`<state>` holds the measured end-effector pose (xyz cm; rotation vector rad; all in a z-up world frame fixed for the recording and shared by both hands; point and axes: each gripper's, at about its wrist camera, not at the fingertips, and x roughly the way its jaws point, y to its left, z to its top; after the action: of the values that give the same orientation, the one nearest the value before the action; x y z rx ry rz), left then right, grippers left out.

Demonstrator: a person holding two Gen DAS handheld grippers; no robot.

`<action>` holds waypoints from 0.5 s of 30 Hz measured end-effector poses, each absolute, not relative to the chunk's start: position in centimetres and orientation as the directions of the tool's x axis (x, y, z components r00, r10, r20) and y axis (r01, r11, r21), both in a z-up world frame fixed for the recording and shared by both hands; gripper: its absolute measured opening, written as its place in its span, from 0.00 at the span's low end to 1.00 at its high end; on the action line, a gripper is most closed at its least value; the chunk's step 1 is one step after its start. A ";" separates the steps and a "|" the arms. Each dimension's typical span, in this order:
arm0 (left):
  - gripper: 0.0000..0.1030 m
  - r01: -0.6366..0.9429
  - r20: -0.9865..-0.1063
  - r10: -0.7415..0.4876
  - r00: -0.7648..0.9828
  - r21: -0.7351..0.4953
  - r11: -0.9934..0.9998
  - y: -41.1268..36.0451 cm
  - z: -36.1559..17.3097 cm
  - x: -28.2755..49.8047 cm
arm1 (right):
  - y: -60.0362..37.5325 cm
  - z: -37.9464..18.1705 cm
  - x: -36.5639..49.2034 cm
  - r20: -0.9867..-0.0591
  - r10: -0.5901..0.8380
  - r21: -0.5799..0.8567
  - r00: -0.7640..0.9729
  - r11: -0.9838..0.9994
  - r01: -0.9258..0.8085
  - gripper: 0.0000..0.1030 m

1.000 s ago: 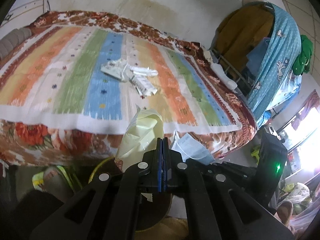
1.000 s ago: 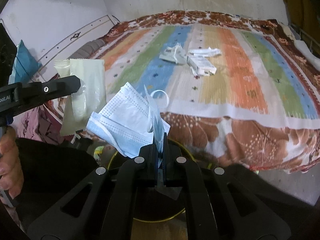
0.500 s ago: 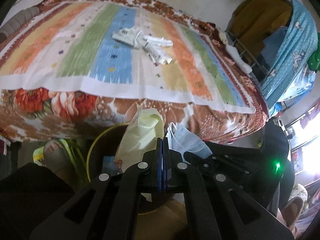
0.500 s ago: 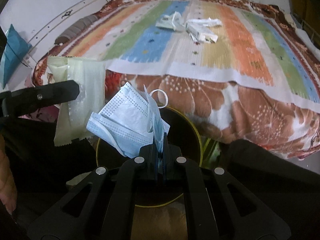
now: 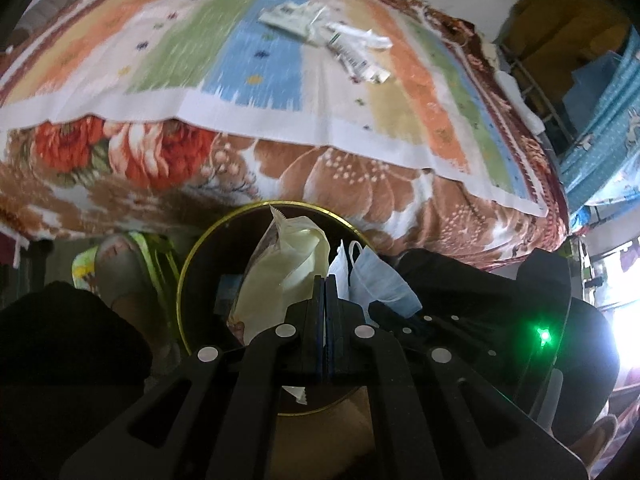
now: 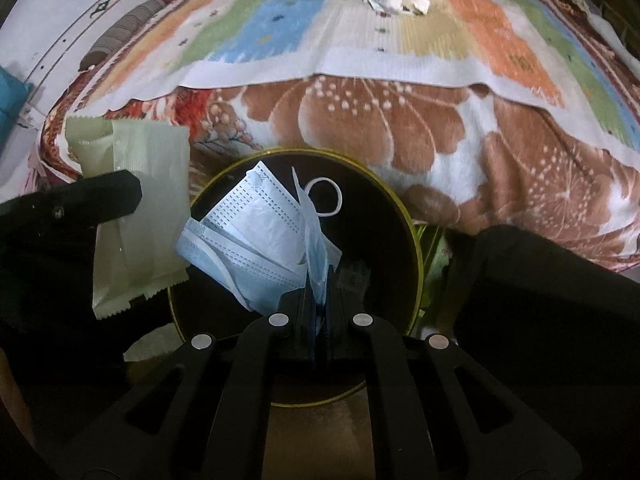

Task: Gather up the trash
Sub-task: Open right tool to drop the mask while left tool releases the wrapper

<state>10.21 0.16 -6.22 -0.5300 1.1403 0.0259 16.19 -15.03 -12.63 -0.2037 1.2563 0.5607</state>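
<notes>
1. Pale-yellow plastic wrapper (image 5: 280,276) is clamped in the left gripper (image 5: 325,280), held over the gold-rimmed bin (image 5: 188,272), likely for dropping.
2. The right gripper (image 6: 320,280) is clenched on a blue face mask (image 6: 256,240), which fans up and left from its tips above the bin's dark mouth.
3. More paper trash (image 5: 340,40) lies on the striped bedspread (image 5: 256,60), well apart.
</notes>
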 end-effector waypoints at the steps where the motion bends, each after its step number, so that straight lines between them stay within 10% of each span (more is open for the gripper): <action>1: 0.00 -0.294 -0.871 -0.250 0.422 -0.392 0.872 0.3 -6.6 10.3 | -15.0 -12.8 16.3 -0.939 0.282 0.150 0.196 0.851 -0.503 0.02; 12: 0.02 -0.342 -0.909 -0.244 0.338 -0.360 0.868 0.4 -9.2 11.6 | -14.7 -15.1 17.1 -0.957 0.263 0.182 0.126 0.876 -0.446 0.09; 15: 0.24 -0.338 -0.910 -0.241 0.337 -0.356 0.871 0.4 -9.2 11.9 | -14.9 -15.0 17.2 -0.955 0.269 0.189 0.125 0.876 -0.444 0.15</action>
<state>11.88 0.44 -9.16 -0.5446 1.2429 0.0670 17.23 -14.94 -15.01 -0.1551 1.3502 0.5220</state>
